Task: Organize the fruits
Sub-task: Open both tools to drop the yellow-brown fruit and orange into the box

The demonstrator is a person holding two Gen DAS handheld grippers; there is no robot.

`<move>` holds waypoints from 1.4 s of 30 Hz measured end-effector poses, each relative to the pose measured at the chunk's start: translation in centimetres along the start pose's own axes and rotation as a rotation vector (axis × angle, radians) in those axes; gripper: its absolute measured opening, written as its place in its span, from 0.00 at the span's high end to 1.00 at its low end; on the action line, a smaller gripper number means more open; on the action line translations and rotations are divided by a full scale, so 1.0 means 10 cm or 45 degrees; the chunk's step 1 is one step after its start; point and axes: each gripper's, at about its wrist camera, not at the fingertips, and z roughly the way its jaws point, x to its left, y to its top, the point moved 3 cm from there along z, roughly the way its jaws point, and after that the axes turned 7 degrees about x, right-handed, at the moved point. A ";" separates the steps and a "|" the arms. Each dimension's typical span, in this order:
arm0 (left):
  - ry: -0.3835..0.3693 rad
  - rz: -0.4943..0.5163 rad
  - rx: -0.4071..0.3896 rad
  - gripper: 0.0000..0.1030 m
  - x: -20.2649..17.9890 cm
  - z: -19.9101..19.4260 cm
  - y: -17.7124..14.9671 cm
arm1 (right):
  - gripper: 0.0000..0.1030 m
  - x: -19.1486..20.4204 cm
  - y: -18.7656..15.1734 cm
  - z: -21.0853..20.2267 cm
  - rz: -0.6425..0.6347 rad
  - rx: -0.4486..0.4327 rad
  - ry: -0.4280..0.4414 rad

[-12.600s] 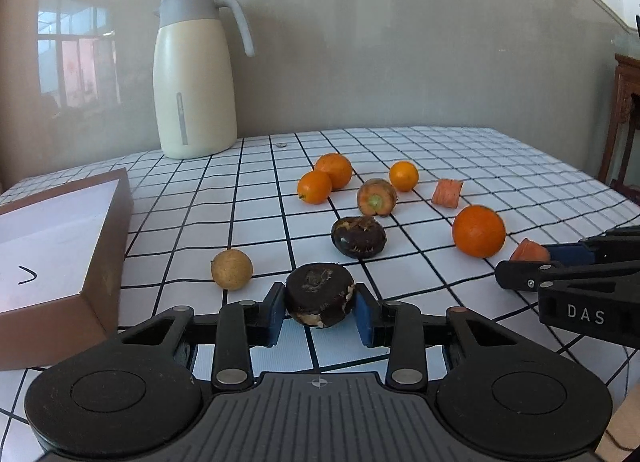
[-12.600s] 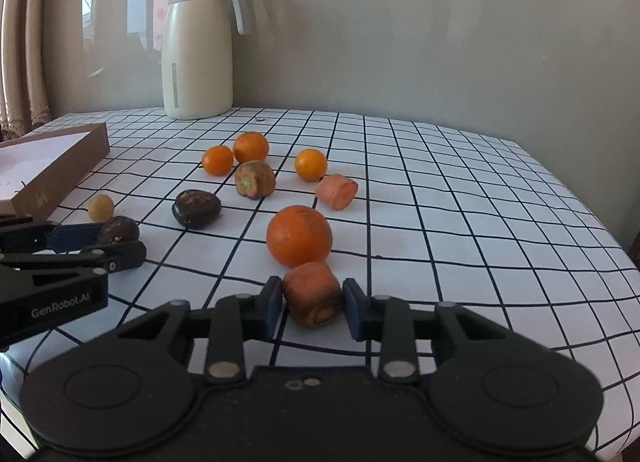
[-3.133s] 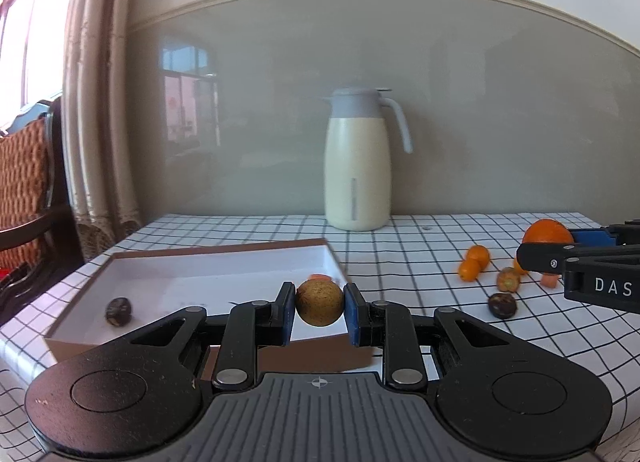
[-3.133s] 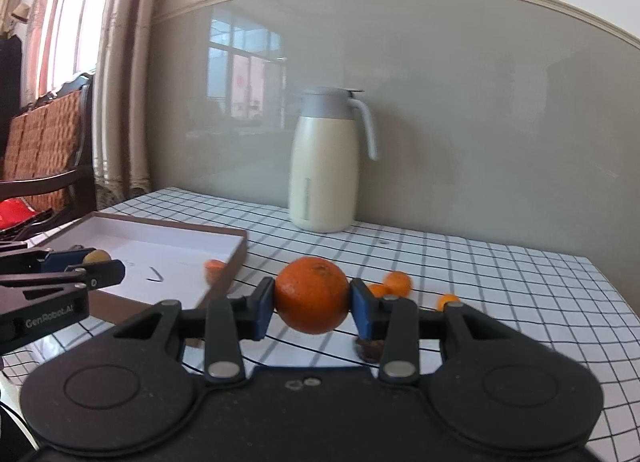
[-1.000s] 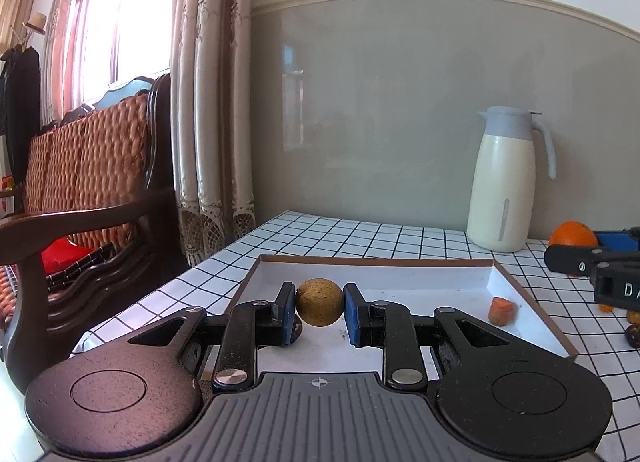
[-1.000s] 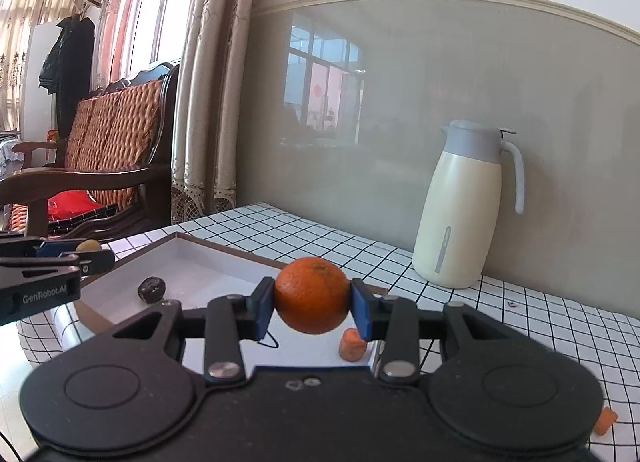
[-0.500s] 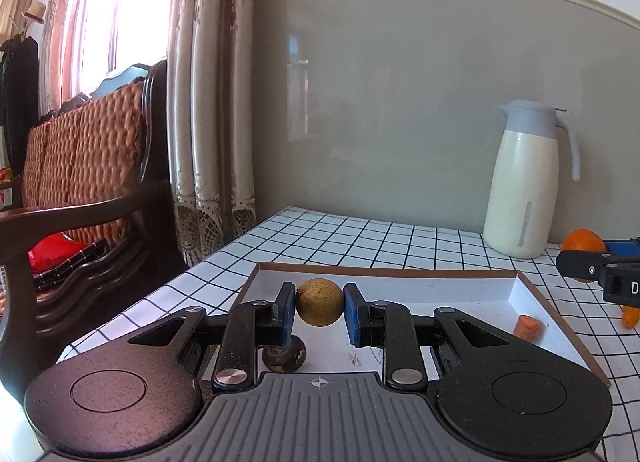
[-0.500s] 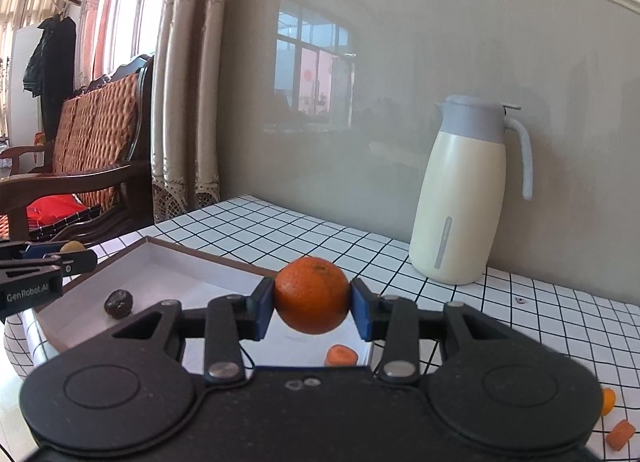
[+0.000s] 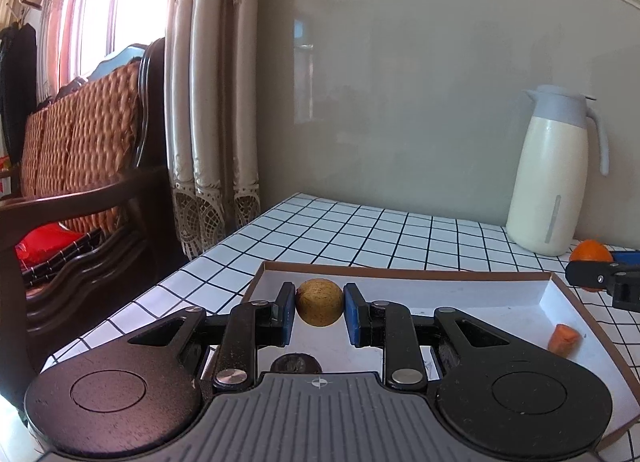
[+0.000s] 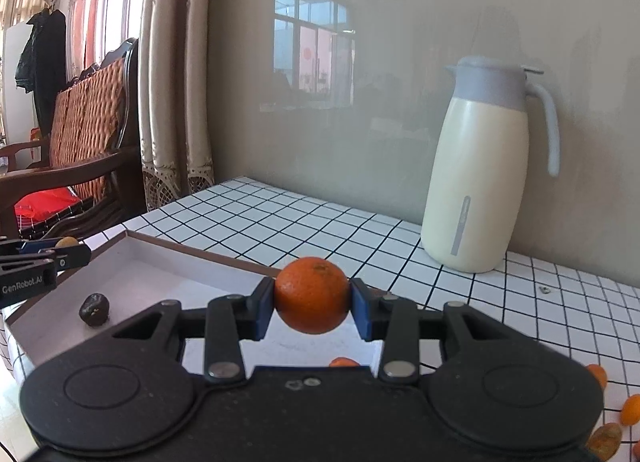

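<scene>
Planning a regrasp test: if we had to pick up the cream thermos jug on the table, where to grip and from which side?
Grip the thermos jug by its handle, probably coming from the handle side, level with the table. It stands upright against the wall, and its body looks far wider than the orange that the right gripper spans. The thin looped handle stands clear of the body, so the fingers could close across it.

the dark fruit (image 9: 296,364) below the left gripper (image 9: 319,314) shows only its top; the gripper's body hides the rest. under the right gripper (image 10: 311,308), an orange piece (image 10: 343,362) is mostly covered too. to its right, small orange fruits (image 10: 608,436) are cut by the picture's edge. the box (image 9: 400,271) has its near side hidden.
</scene>
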 end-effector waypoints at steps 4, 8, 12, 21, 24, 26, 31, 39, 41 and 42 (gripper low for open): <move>-0.007 -0.013 0.017 0.75 0.02 0.12 0.04 | 0.69 -0.05 0.04 0.14 0.023 0.028 0.017; -0.007 -0.007 0.025 0.74 0.00 0.24 0.05 | 0.69 -0.08 0.08 0.30 0.005 0.083 0.036; 0.083 -0.009 -0.054 0.01 -0.03 0.20 -0.01 | 0.08 -0.16 0.08 0.25 0.040 -0.067 -0.087; 0.101 -0.015 -0.122 0.00 0.02 0.16 0.01 | 0.06 -0.14 0.05 0.31 0.054 -0.049 -0.041; 0.096 -0.021 -0.125 0.00 0.03 0.15 0.01 | 0.06 -0.13 0.05 0.31 0.052 -0.037 -0.024; 0.089 -0.019 -0.122 0.00 0.03 0.14 0.00 | 0.06 -0.10 0.06 0.28 0.048 -0.031 -0.023; 0.083 -0.013 -0.122 0.00 0.01 0.11 -0.01 | 0.07 -0.09 0.06 0.27 0.040 -0.022 -0.014; 0.085 -0.015 -0.115 0.00 0.00 0.09 -0.01 | 0.06 -0.12 0.06 0.22 0.053 -0.031 -0.022; 0.087 -0.011 -0.120 0.00 -0.01 0.06 -0.01 | 0.06 -0.13 0.05 0.18 0.052 -0.039 -0.027; 0.087 -0.009 -0.122 0.00 -0.02 0.05 -0.01 | 0.06 -0.14 0.05 0.16 0.054 -0.045 -0.028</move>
